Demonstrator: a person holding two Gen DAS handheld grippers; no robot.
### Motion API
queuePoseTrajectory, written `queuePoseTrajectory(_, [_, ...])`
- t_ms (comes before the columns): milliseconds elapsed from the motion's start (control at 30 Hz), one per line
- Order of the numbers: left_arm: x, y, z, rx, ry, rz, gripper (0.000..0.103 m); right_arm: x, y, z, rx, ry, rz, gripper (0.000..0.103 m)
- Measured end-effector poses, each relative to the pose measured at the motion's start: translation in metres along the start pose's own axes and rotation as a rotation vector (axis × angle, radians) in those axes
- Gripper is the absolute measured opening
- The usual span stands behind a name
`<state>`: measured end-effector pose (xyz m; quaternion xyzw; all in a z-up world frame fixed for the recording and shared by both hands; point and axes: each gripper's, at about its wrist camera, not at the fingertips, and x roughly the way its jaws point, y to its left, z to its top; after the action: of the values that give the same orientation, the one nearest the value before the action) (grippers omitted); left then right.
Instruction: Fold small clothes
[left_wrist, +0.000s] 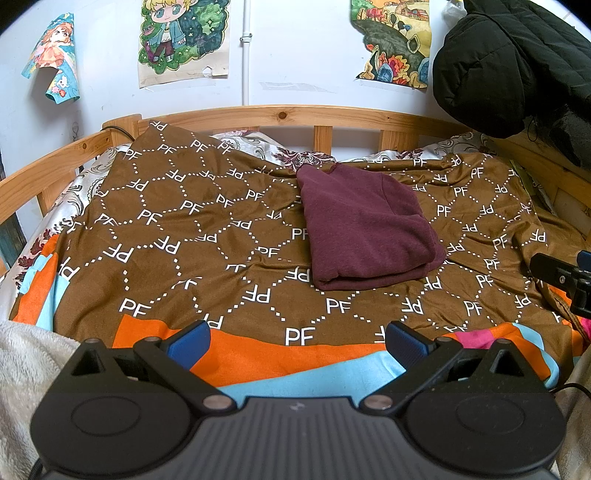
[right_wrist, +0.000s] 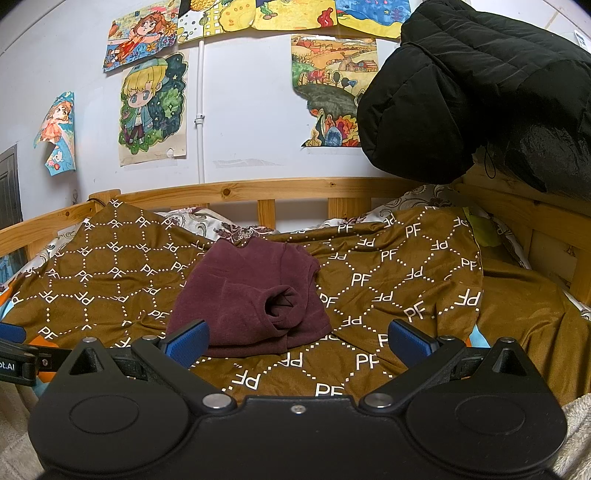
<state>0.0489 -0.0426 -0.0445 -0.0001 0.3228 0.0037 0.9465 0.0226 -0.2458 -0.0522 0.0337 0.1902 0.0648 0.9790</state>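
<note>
**Folded maroon top on a bed, both grippers spread and empty**

A white wall hung with colourful hand-drawn paper pictures (right_wrist: 153, 107) backs a pale wooden bed frame with a slatted rail (left_wrist: 258, 114). Over the bed lies a brown satin-like cover printed with white "PF" letters and dotted diamonds (left_wrist: 177, 221), with an orange and light-blue border at its near edge.

At the far left, a cream fluffy blanket (left_wrist: 26, 354) sits off the corner of the cover. The left gripper (left_wrist: 297, 341), black with blue finger pads (left_wrist: 188, 343), hangs over the near border with its jaws wide apart and nothing between them.

Towards the middle of the cover rests the small maroon fleece garment (left_wrist: 365, 229), folded into a compact rectangle, its folded edge facing the near side. In the right wrist view one sleeve cuff lies on top, its opening facing the camera. Neither gripper touches it.

The right gripper (right_wrist: 297, 339) hovers just short of the garment, jaws likewise spread and empty; its left pad (right_wrist: 186, 341) overlaps the garment's near-left corner in the view, contact unclear.

At the far right, a black quilted puffer jacket (right_wrist: 480, 92) hangs over the bed's corner.
</note>
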Motion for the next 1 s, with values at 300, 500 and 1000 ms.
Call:
queuePoseTrajectory(300, [-0.0001, 0.0001, 0.0002, 0.000, 0.000, -0.001, 0.102, 0.0001, 0.0000, 0.0000, 0.000, 0.000, 0.000, 0.102])
queuePoseTrajectory(500, [-0.0002, 0.0003, 0.0002, 0.000, 0.000, 0.000, 0.102, 0.0001, 0.0003, -0.0003, 0.000, 0.000, 0.000, 0.102])
queuePoseTrajectory(1000, [-0.0031, 0.0046, -0.0003, -0.013, -0.006, -0.037, 0.102, 0.0004, -0.0004, 0.0000, 0.000, 0.001, 0.000, 0.102])
